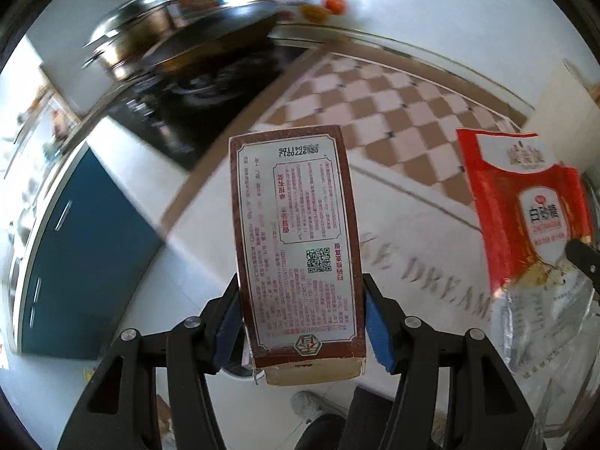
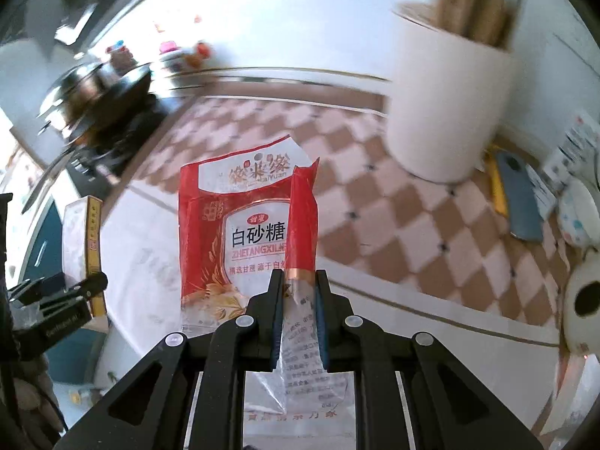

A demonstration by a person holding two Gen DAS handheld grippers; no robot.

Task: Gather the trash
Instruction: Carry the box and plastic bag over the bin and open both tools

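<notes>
Your left gripper point(image 1: 302, 300) clamps the carton point(image 1: 296, 240); your right gripper point(image 2: 299, 292) pinches the sugar bag point(image 2: 240, 232); only the right view shows the white bin point(image 2: 442, 112) beyond that bag.

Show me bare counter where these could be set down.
Bare checkered mat lies between the red sugar bag and the white canister. White counter beside the black stove is free. Crowded: right end by the blue phone.

My left gripper point(image 1: 300, 300) is clamped w/ both pads on a box point(image 1: 296, 240), held up; right gripper point(image 2: 298, 292) pinched tight on a bag point(image 2: 240, 232), also raised.
</notes>
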